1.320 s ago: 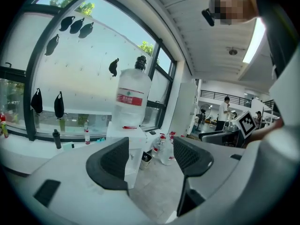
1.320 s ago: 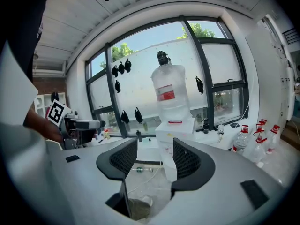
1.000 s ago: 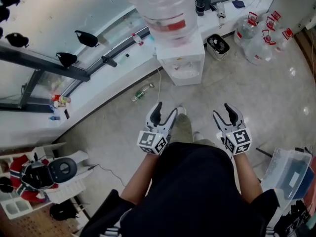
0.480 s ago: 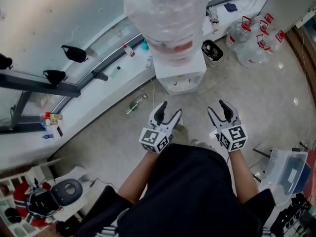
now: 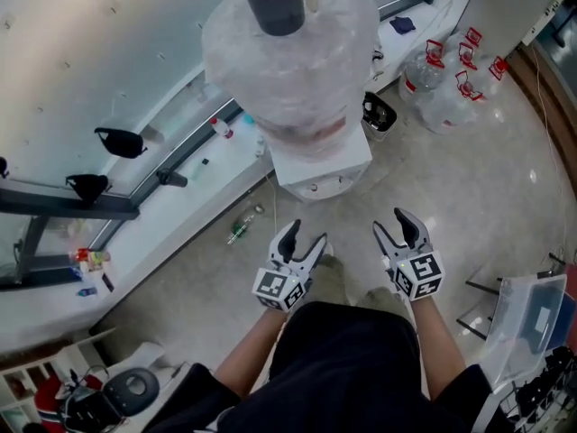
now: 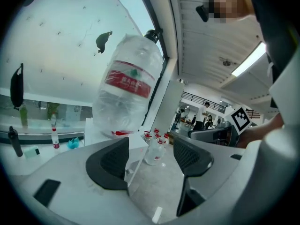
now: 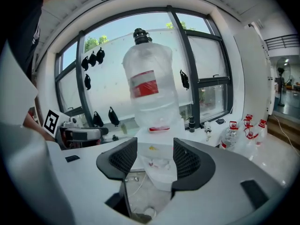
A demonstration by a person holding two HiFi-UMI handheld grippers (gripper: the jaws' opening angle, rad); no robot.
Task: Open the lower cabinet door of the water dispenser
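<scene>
White water dispenser [image 5: 317, 165], red-labelled bottle [image 7: 151, 97]

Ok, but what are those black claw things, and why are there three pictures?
Those claws are grippers that a person holds, one in each hand: the left gripper and the right gripper. One picture comes from a camera on the person's head, looking down. The other two come from cameras riding on each gripper, looking along its jaws. Both pairs of jaws stand apart and grip nothing, so nothing is held. Ahead stands a white water dispenser with a big bottle on top. Spare water bottles sit on the floor nearby.
</scene>
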